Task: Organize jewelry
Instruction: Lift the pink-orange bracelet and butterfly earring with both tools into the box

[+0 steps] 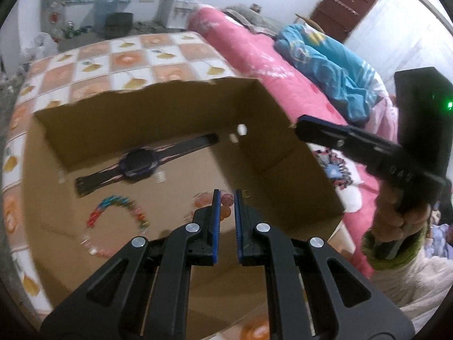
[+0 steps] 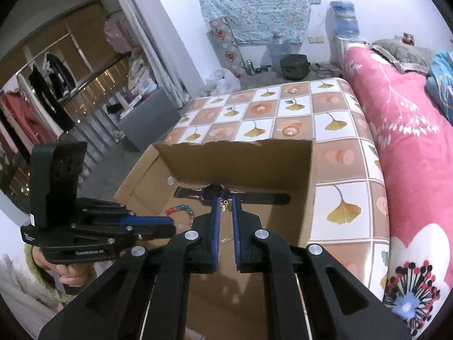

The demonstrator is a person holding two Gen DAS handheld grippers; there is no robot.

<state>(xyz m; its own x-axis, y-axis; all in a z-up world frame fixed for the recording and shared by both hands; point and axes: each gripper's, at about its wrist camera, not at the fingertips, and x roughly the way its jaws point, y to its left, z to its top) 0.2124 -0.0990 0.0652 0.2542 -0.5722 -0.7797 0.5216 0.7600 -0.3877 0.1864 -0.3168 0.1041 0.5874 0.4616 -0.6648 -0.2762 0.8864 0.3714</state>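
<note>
Cardboard is what we look down into from both wrist views: an open box (image 1: 158, 107) with a torn back edge sits on a counter (image 2: 334, 130) covered in a checked cloth of orange flowers and yellow ginkgo leaves, just beside a bed with a pink floral quilt (image 2: 396, 119).

On the box floor a dark wristwatch (image 1: 138, 164) lies flat with its strap stretched out near the back wall. In front of it rests a bracelet of multicoloured beads (image 1: 119, 212), curved in an arc, and near that some orange-pink beads (image 1: 223, 206), blurred and partly hidden behind our left fingertips.

Our left gripper (image 1: 226, 195) hovers over the box with its blue-lined fingers drawn nearly together; we see nothing clamped between them. Our right gripper (image 2: 225, 198) has its fingers clenched too, and a small gold pendant (image 2: 226, 206) shows in the narrow gap at the tips, though we cannot tell for sure that the pads press on it. From the left view, this gripper reaches in over the box's right wall, borne by a hand (image 1: 396, 206) in a green knitted cuff.
</note>
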